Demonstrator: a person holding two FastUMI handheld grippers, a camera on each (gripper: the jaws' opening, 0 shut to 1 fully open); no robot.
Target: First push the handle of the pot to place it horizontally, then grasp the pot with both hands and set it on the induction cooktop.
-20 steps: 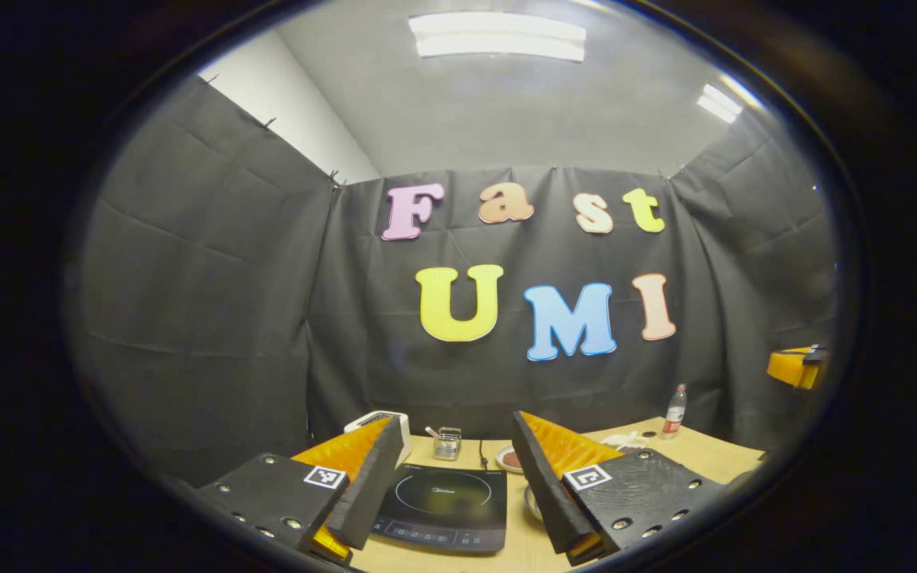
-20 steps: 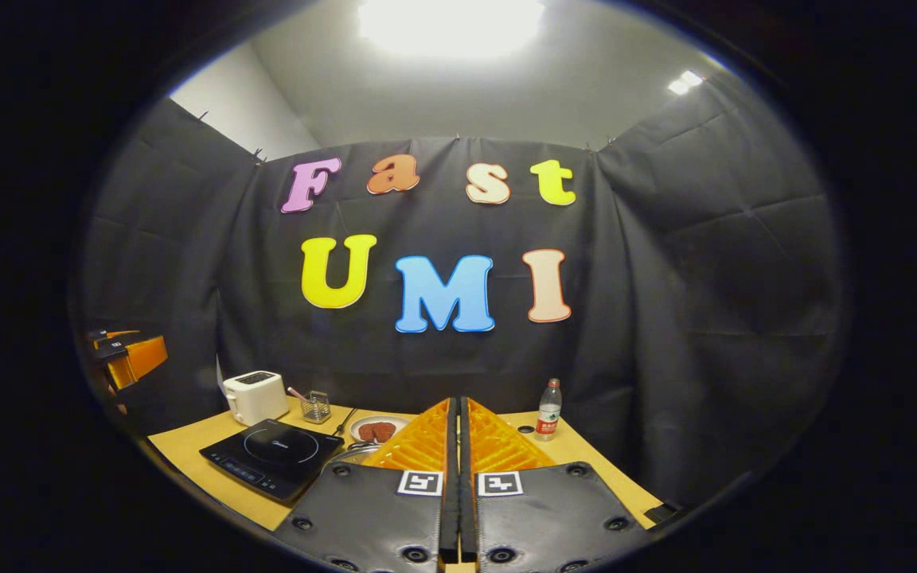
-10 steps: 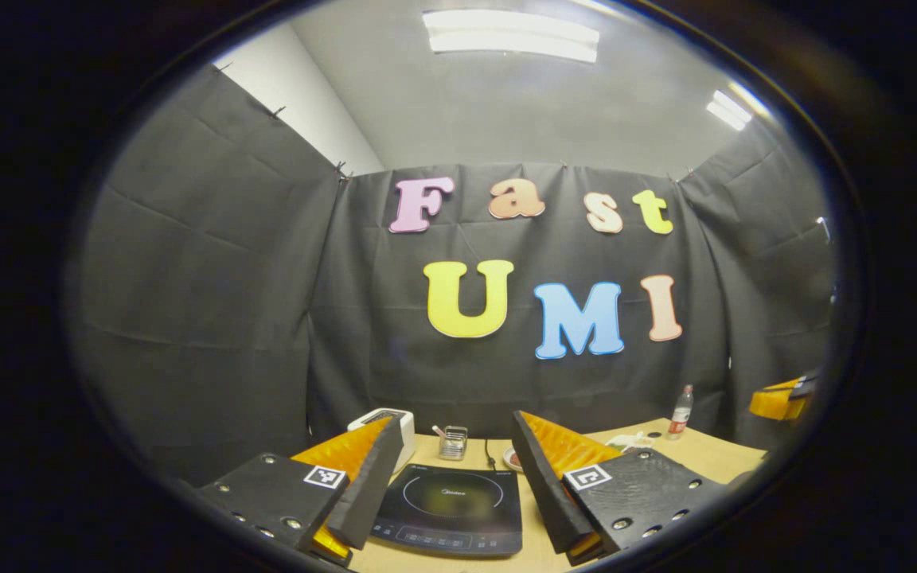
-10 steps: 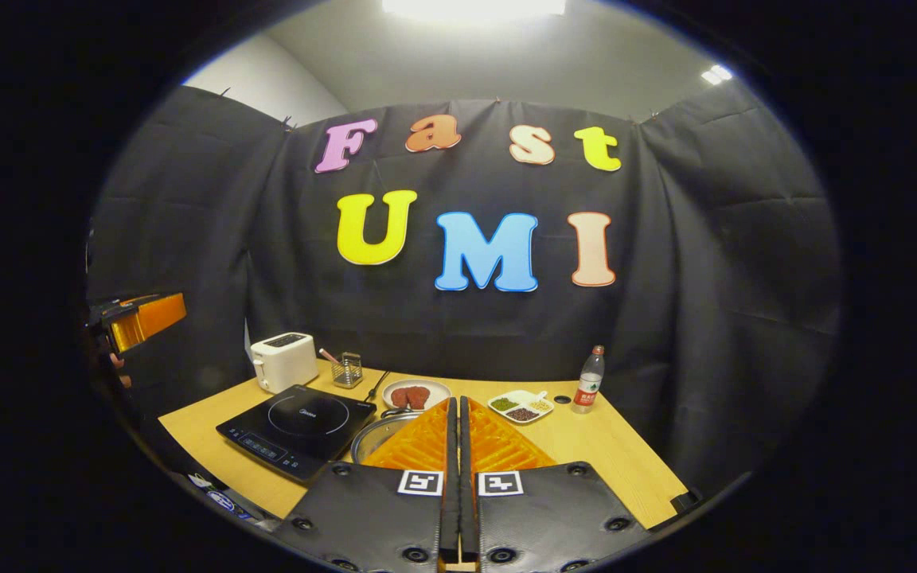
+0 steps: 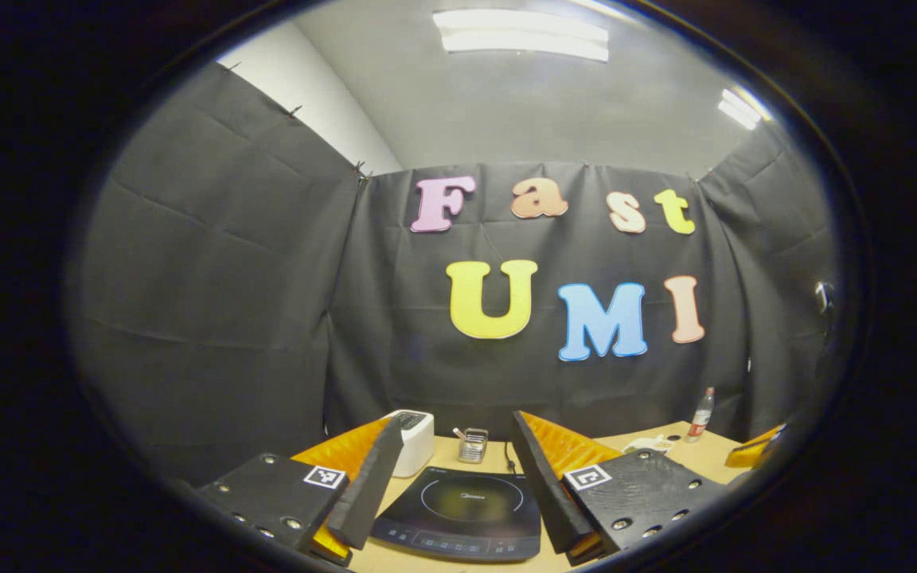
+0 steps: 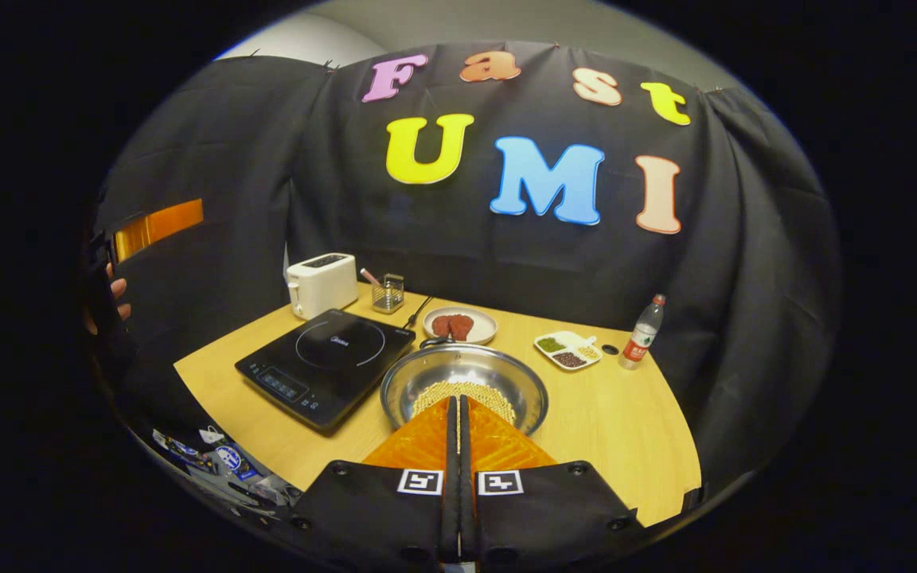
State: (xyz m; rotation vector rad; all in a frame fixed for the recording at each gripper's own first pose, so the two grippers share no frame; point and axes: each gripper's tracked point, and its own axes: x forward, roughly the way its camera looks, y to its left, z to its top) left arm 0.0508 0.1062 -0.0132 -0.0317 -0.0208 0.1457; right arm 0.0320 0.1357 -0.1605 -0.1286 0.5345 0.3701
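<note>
A steel pot (image 6: 498, 380) with yellow beans in it stands on the wooden table, right of the black induction cooktop (image 6: 327, 358). A dark handle (image 6: 435, 342) shows at the pot's far rim. My right gripper (image 6: 458, 402) is shut and empty, its tips above the pot's near rim. In the left gripper view my left gripper (image 5: 454, 422) is open and empty above the cooktop (image 5: 462, 509). The right gripper view also shows the left gripper (image 6: 158, 227) far left, with a hand (image 6: 108, 298) below it. The right gripper (image 5: 753, 455) sits low at the right in the left gripper view.
A white toaster (image 6: 321, 282) and a wire holder (image 6: 388, 293) stand behind the cooktop. Behind the pot are a plate of red meat (image 6: 459, 325), a divided dish (image 6: 568, 350) and a bottle (image 6: 643, 333). Packets (image 6: 212, 461) lie below the table's left edge.
The right gripper's view has tipped downward, bringing the pot and more of the table into sight. The left gripper has turned slightly left. Both jaws are unchanged.
</note>
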